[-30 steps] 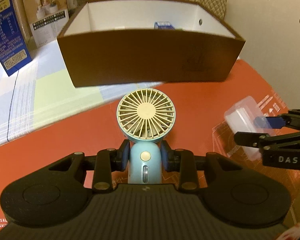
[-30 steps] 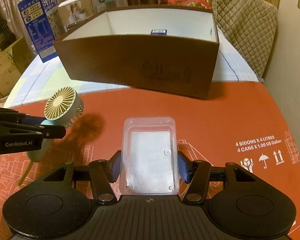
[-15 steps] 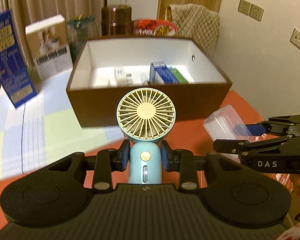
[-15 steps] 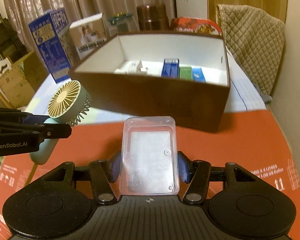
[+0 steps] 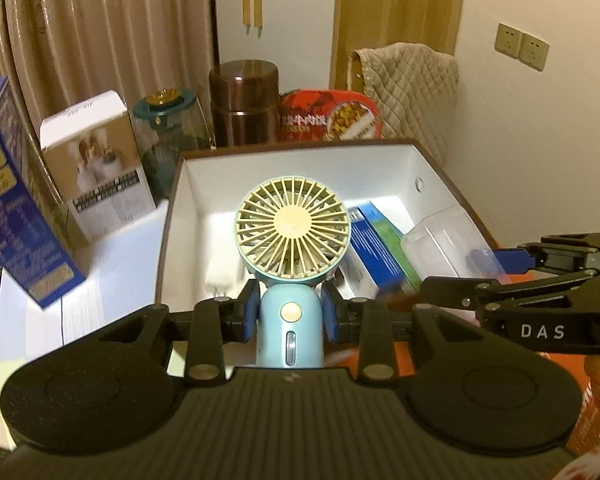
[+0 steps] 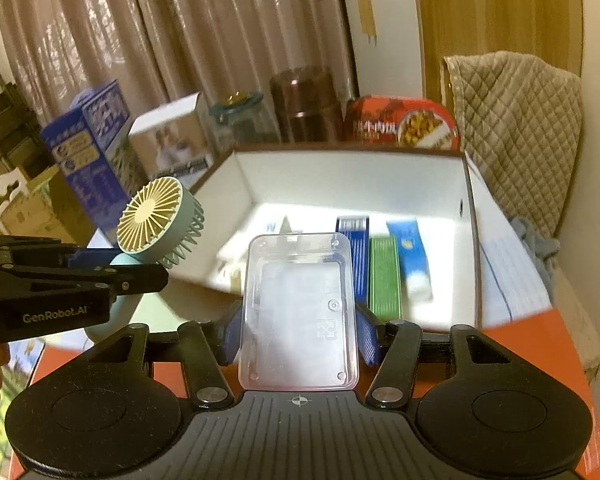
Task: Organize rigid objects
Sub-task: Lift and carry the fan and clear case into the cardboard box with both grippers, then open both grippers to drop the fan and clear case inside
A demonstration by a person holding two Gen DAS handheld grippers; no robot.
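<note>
1. My left jaws (image 5: 290, 314) pinch the hand fan (image 5: 292, 240) by its smooth blue handle; my right jaws (image 6: 300, 330) clamp the clear plastic case (image 6: 299, 312) across its flat sides. Both loads hang over the near wall of the brown box (image 6: 474, 256).
2. To do this well, I judge I should carry each load past the rim, lower it to the white floor, then spread the jaws; the fan's round ribbed head sits high and could tip.
3. Free floor lies left of the blue, green and tube-shaped packs (image 6: 384, 272); the slick, rigid case should lie flat there.
</note>
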